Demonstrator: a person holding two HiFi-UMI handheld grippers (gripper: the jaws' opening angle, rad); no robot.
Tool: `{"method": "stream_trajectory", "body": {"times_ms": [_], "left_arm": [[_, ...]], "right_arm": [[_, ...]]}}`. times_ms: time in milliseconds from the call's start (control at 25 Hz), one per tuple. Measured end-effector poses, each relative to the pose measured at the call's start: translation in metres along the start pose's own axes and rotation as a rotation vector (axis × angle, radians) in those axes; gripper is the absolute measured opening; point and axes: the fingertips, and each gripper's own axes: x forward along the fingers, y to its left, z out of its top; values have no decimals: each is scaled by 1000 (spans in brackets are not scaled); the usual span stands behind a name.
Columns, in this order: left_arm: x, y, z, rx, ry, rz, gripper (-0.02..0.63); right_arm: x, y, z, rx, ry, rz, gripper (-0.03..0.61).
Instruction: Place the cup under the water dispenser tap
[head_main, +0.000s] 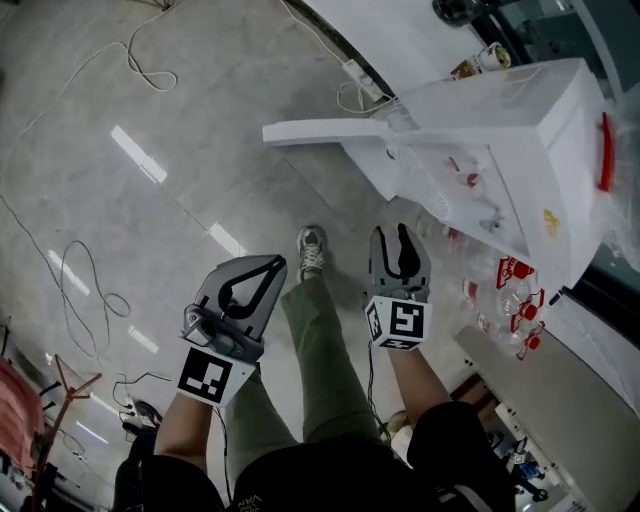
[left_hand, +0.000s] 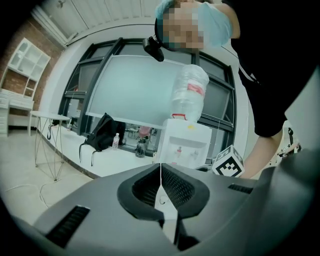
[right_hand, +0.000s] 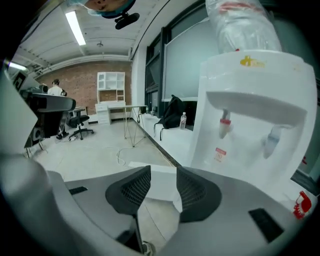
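Note:
A white water dispenser (head_main: 520, 120) stands at the right in the head view, with a red tap (head_main: 470, 180) and a second tap (head_main: 490, 222) in its recess. I see no cup that I can tell in any view. My left gripper (head_main: 272, 262) hangs over the floor, left of the dispenser, jaws shut and empty. My right gripper (head_main: 392, 232) is closer to the dispenser, jaws slightly parted with nothing between them. The right gripper view faces the dispenser (right_hand: 250, 100), its red tap (right_hand: 225, 125) and its blue tap (right_hand: 270, 140). The left gripper (left_hand: 161, 167) looks at the dispenser (left_hand: 182, 145) from farther off.
A flat white board (head_main: 320, 131) juts left from the dispenser's base. Red-and-white plastic items (head_main: 515, 290) lie below the dispenser, beside a grey surface (head_main: 560, 390). Cables (head_main: 85, 290) run over the glossy floor. The person's leg and shoe (head_main: 311, 250) are between the grippers.

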Motion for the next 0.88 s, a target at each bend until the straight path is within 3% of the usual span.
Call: {"method": "stream_trajectory", "body": {"times_ms": [400, 880], "left_arm": [[61, 29, -126, -23, 18, -25, 20], [110, 70, -204, -50, 13, 28, 20]], "right_arm": [[131, -27, -147, -43, 112, -33, 144], [254, -86, -283, -248, 333, -85, 144]]}}
